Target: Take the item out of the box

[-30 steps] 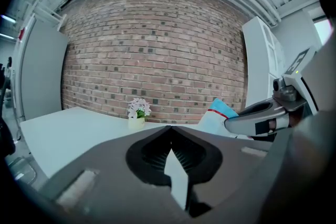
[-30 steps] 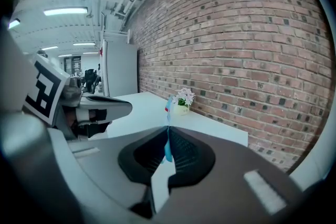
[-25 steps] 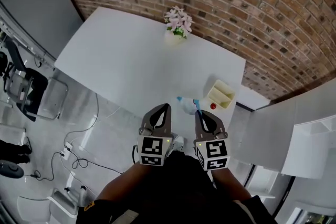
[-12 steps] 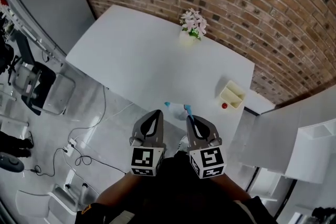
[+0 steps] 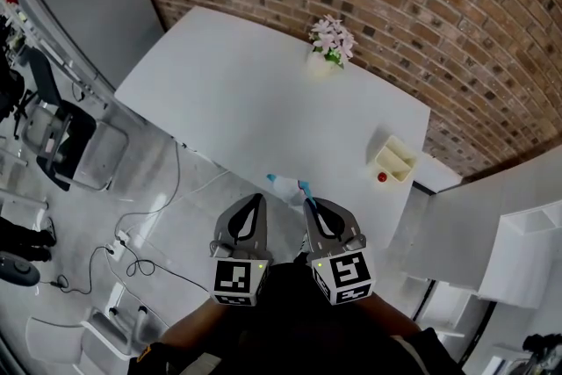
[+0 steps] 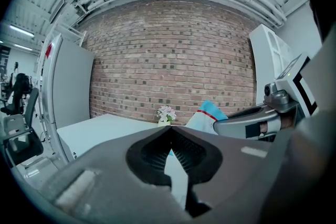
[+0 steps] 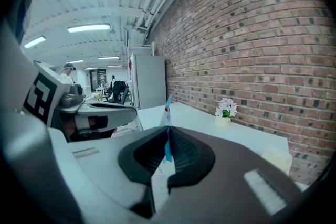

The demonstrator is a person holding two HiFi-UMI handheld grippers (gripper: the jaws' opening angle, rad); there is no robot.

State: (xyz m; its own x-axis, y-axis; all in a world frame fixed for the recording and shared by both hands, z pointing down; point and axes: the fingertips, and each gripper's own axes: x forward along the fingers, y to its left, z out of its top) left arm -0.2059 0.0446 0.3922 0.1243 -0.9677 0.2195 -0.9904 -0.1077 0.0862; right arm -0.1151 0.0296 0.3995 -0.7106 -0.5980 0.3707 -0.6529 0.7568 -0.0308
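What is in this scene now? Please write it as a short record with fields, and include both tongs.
surface: white table against a brick wall
box: cream box near the table's right end
beside the box: small red object
decoration: pink flowers on the wall side of the table
left tongs: closed, nothing between them
right tongs: closed on a thin blue and white packet
packet place: out of the box, well apart from it
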